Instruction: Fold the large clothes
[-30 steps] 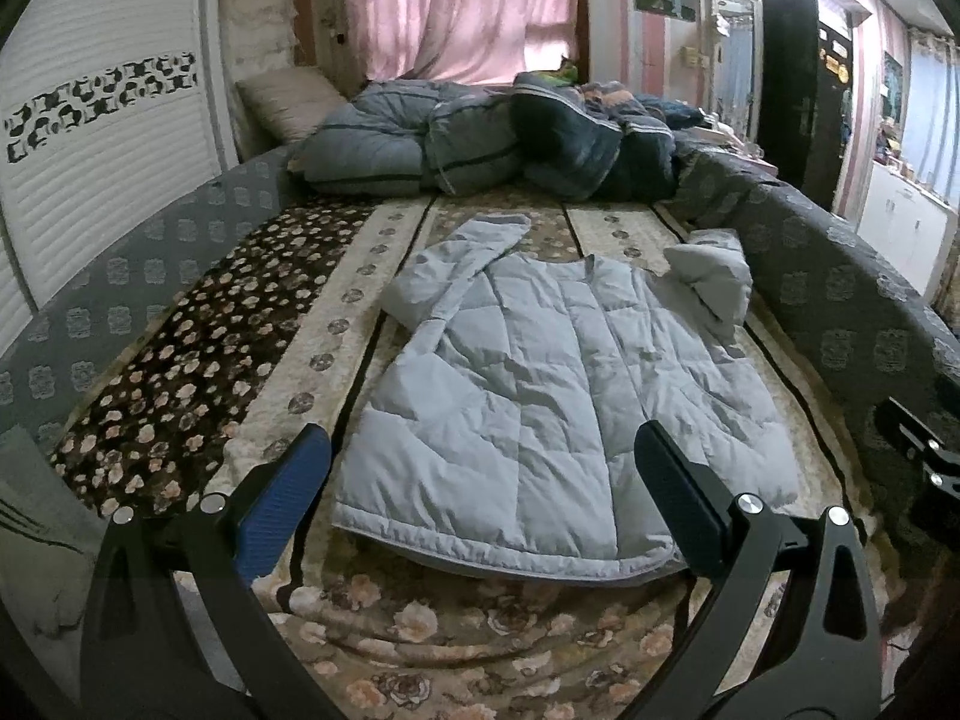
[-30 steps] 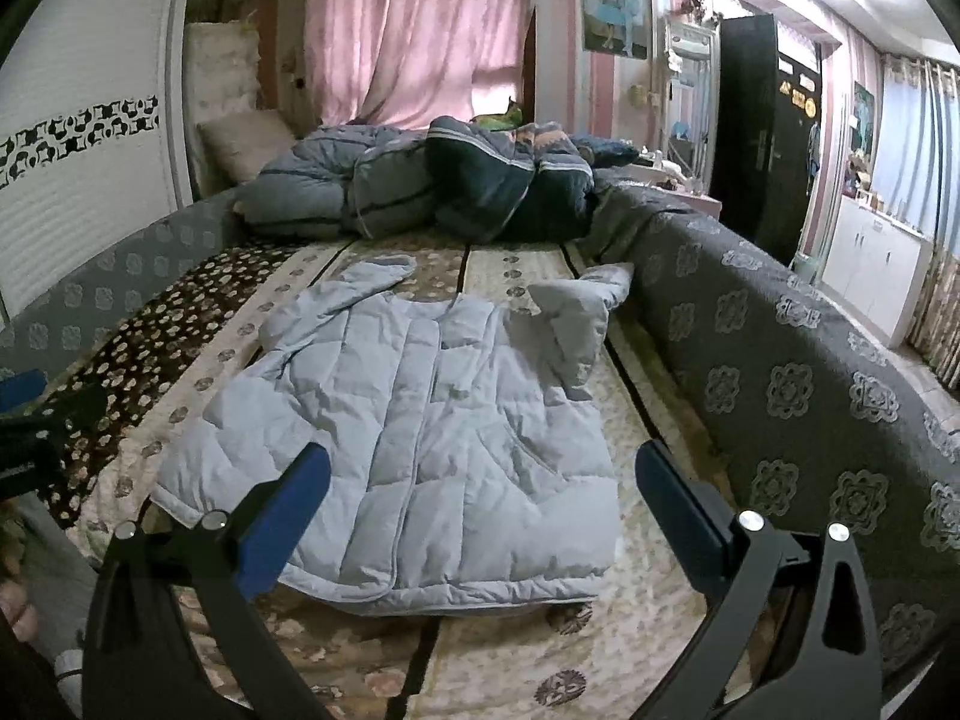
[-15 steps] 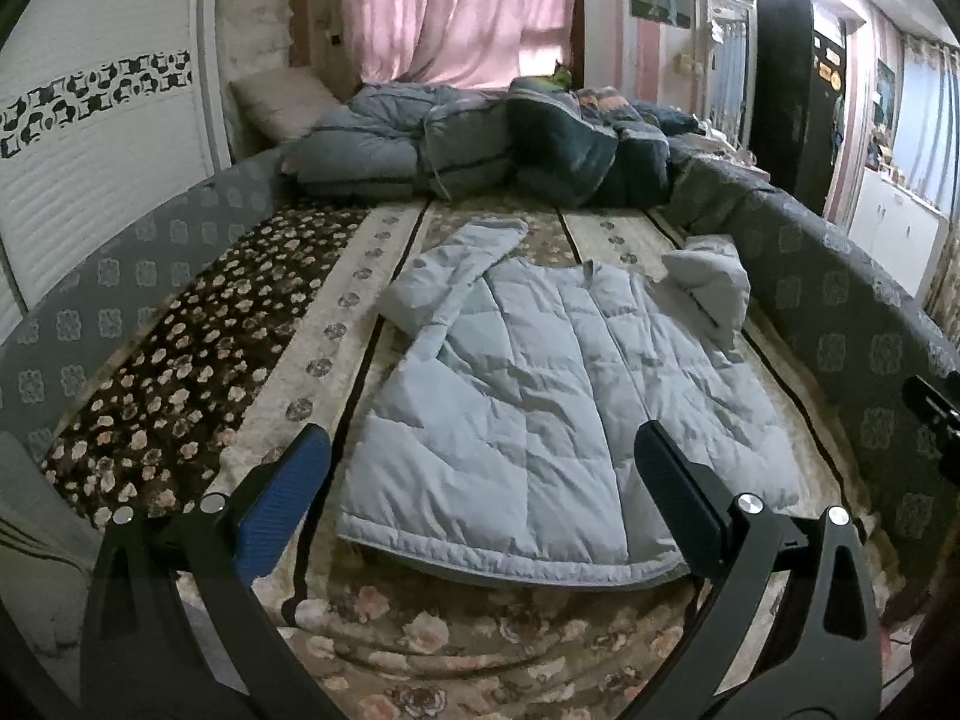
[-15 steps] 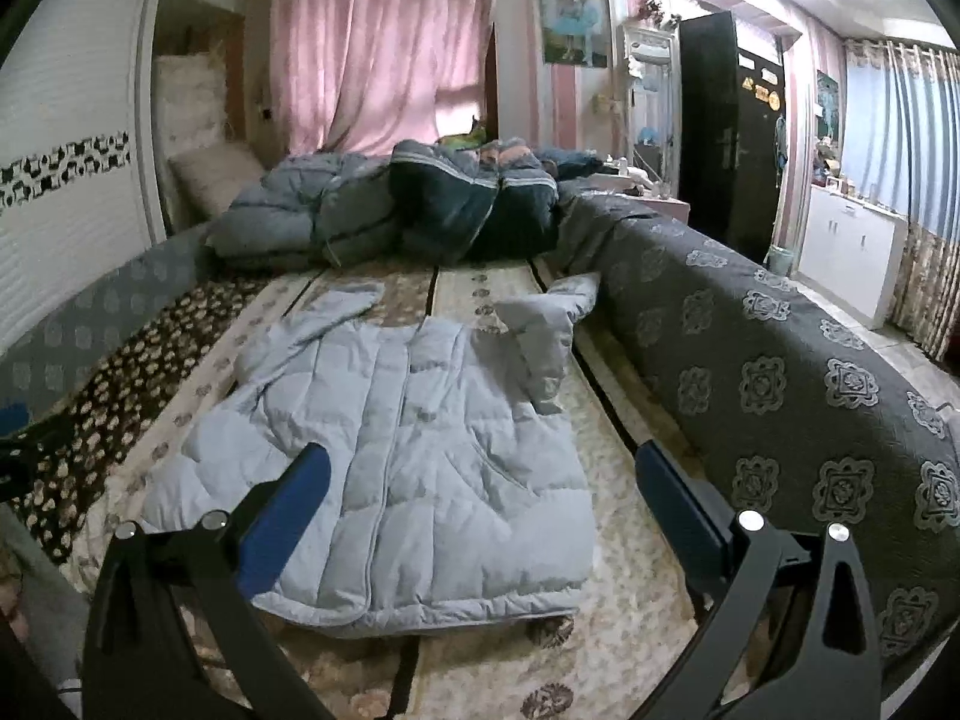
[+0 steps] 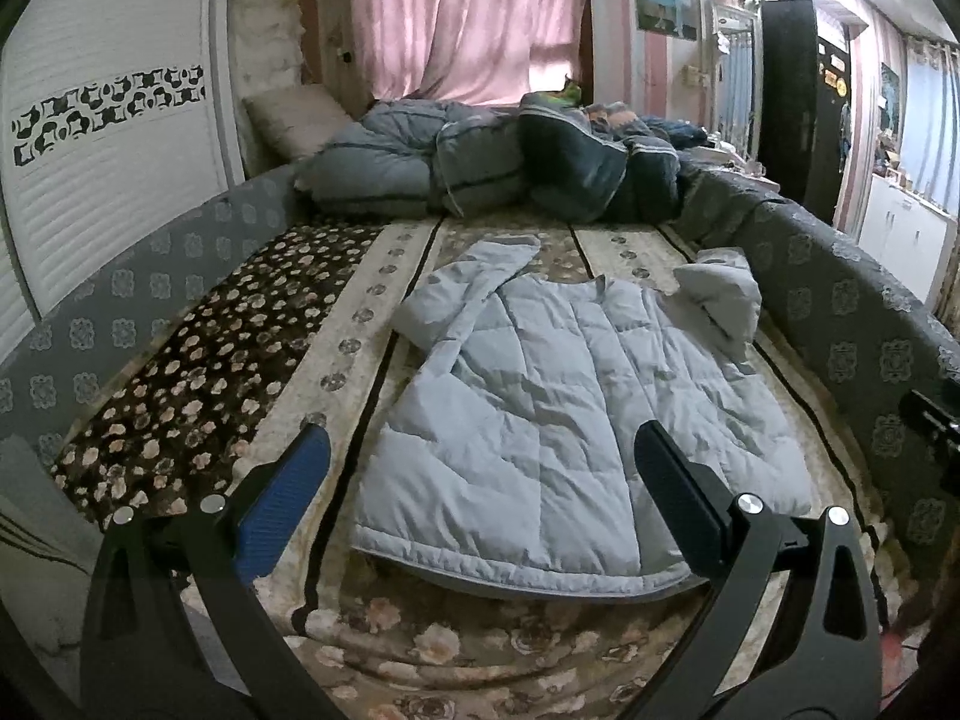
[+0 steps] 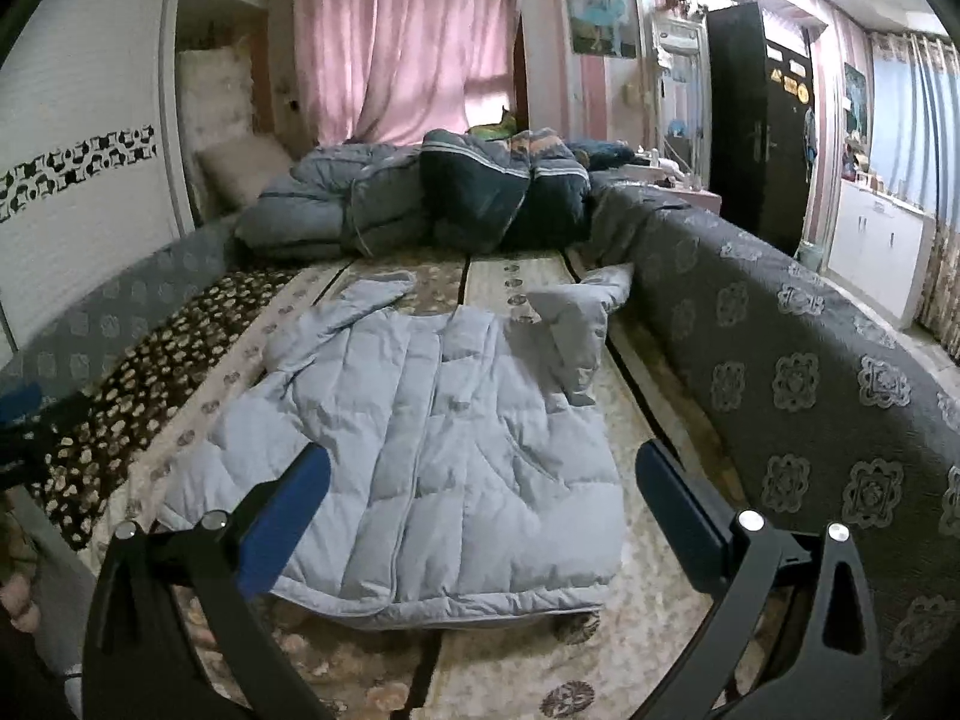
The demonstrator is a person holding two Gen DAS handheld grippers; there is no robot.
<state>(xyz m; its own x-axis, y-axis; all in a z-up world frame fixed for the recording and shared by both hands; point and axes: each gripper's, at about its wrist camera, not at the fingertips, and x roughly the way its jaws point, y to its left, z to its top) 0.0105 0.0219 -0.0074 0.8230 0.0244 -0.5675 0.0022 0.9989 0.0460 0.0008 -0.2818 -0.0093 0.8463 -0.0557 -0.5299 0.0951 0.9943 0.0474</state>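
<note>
Jacket point(image 5: 576, 420) lay flat on bed point(image 5: 456, 642), collar far, hem near, long axis running away from both tongs; left tongs point(image 5: 480, 480) & right tongs point(image 6: 480, 492) wide open, empty, above hem.

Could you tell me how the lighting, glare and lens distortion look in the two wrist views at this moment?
Left wrist view: the puffer jacket is sharp and evenly lit, glare blows out the top right ceiling corner, and fisheye bends the wardrobe door. Right wrist view: similar dim indoor light, the pink curtain glows from behind, the bed's padded side curves strongly, and the corners vignette black.
</note>
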